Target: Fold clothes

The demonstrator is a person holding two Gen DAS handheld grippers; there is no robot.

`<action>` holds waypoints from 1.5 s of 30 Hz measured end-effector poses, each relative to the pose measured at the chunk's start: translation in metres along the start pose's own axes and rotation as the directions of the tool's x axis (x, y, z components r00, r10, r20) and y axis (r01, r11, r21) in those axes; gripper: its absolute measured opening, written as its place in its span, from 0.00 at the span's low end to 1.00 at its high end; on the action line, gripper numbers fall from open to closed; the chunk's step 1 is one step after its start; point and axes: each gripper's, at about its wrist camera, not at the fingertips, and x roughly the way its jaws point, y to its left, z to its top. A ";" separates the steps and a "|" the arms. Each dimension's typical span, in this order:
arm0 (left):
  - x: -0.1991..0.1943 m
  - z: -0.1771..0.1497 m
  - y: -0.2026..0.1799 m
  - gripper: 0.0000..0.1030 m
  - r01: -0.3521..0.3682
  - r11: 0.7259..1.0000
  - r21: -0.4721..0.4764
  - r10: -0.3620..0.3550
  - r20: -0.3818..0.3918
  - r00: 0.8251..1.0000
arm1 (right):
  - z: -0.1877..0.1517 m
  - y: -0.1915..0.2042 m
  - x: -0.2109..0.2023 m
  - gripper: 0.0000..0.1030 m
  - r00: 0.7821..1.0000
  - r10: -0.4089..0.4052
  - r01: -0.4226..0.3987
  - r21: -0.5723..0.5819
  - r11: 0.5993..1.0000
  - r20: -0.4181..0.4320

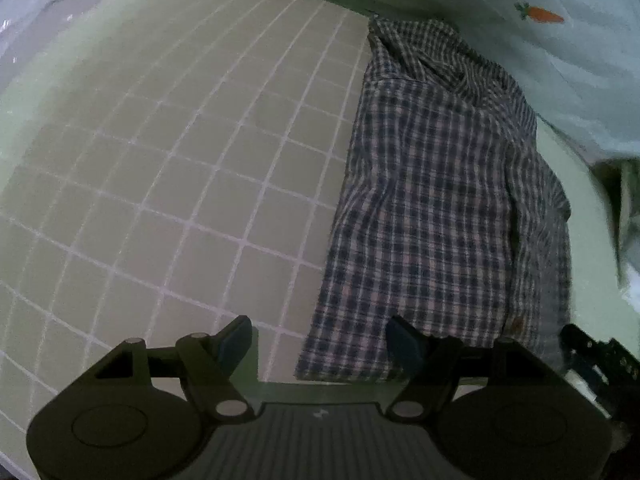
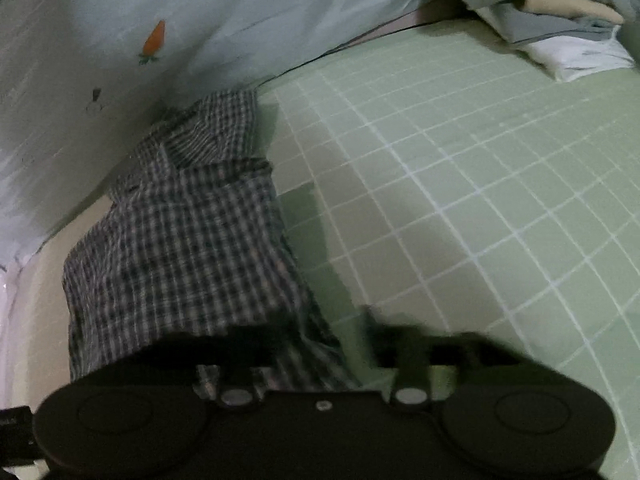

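Note:
A dark blue and white plaid shirt (image 1: 436, 208) lies folded lengthwise on a green mat with a white grid (image 1: 180, 168). My left gripper (image 1: 320, 340) is open and empty, just above the shirt's near hem, its right finger over the cloth. In the right wrist view the same shirt (image 2: 180, 248) lies left of centre on the mat (image 2: 460, 184). My right gripper (image 2: 320, 344) is open, blurred, at the shirt's near right edge, with cloth between and under the fingers.
A pale sheet with a carrot print (image 1: 540, 14) hangs behind the mat; it also shows in the right wrist view (image 2: 154, 40). A stack of folded clothes (image 2: 552, 12) sits at the mat's far right corner. The other gripper (image 1: 596, 356) shows at the lower right.

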 end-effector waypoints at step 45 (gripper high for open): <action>-0.159 -0.077 0.065 0.04 0.243 0.965 -0.096 -0.254 -0.126 0.959 | -0.049 -0.040 -0.134 0.08 0.866 0.351 -0.300 0.190 0.935 -0.356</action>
